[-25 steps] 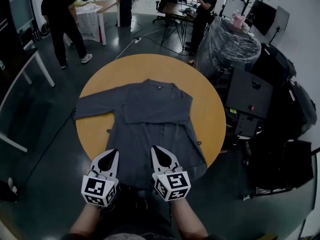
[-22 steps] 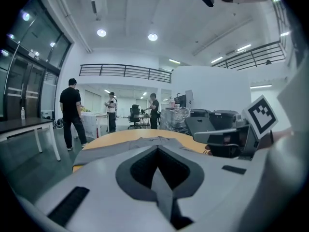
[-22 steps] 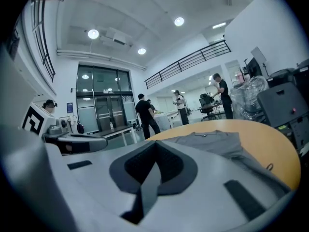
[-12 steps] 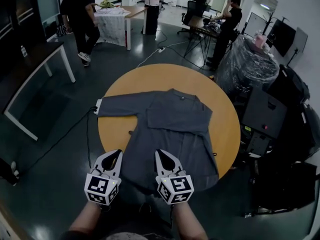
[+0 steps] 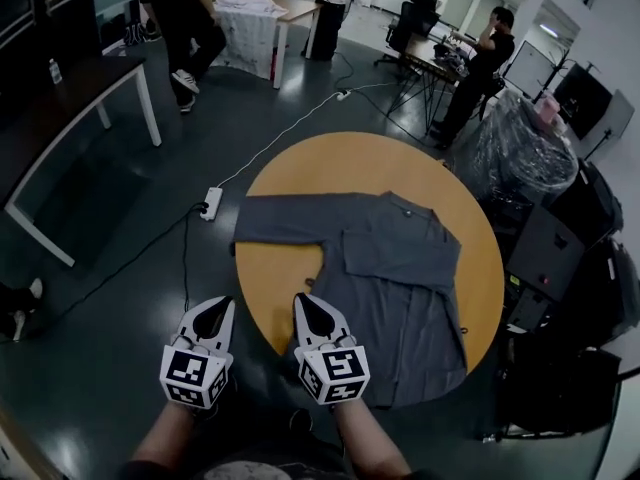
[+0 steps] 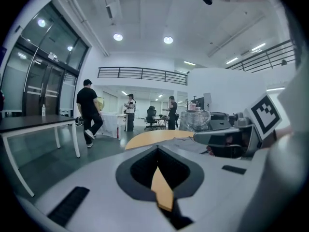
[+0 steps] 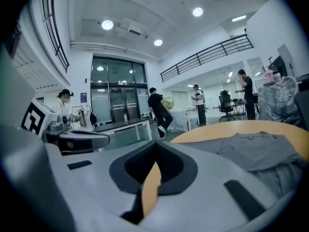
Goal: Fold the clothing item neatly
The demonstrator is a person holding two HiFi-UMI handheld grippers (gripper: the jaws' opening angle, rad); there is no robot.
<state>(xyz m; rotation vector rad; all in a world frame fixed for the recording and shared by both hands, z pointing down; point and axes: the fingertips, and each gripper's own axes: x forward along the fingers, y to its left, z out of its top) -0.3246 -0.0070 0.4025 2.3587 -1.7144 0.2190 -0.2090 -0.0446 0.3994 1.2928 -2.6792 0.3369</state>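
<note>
By the table (image 5: 290,173), my left claw (image 5: 221,305) and right claw (image 5: 301,302) are closed, empty. I should open them and pinch the shirt (image 5: 400,268) hem evenly.

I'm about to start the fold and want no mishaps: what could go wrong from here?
The shirt has its hem hanging over the near edge of the table, so a tug could slide it off. The power strip and its cable lie on the floor beside the table, a possible trip hazard. The left tongs and right tongs are shut and empty; they must open before gripping.
</note>
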